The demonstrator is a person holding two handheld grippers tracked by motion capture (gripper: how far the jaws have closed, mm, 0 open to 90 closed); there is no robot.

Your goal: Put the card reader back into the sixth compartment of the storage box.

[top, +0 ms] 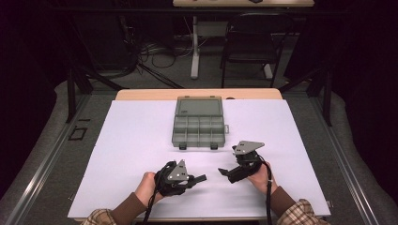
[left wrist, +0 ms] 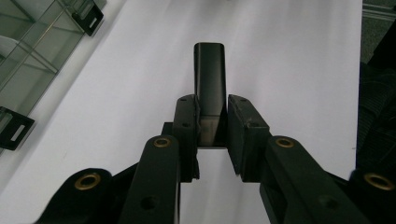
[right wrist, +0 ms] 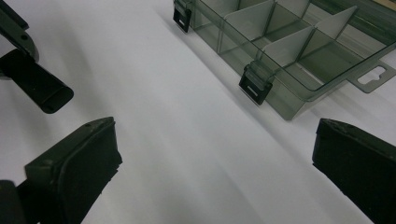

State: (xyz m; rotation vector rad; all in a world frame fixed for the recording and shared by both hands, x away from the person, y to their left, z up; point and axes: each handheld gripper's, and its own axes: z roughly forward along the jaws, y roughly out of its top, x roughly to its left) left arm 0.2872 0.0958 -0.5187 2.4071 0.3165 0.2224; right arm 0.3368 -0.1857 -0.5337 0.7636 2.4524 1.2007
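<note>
We take the compartment box (top: 199, 123) as our landmark: a smoky see-through plastic case lying open on the white sheet (top: 131, 140) that covers the tabletop (top: 141, 94), toward the far middle of it. Its lid (top: 199, 106) lies folded back on the far side, and the divided tray faces up with pale partitions (right wrist: 261, 21) between the cells. Two black latches (top: 182, 146) hang from the near edge of the box, and a hang tab (right wrist: 373, 77) sticks out from its right end.

Nearer to us than the box and a little to its left, the left tongs (top: 199, 178) lie low over the sheet, held by the left hand (top: 145, 186). In the left gripper view they are clamped on a small black rectangular bar (left wrist: 209, 77), which stands out beyond the tips; the box corner sits at the upper left of that view.

Nearer than the box and slightly to its right, the right tongs (top: 224, 172) are held by the right hand (top: 263, 177), pointing toward the left tongs with a gap between the two. In the right gripper view the jaws stand wide apart with bare sheet between them, the box lies ahead of them, and the black bar shows at the left edge.
</note>
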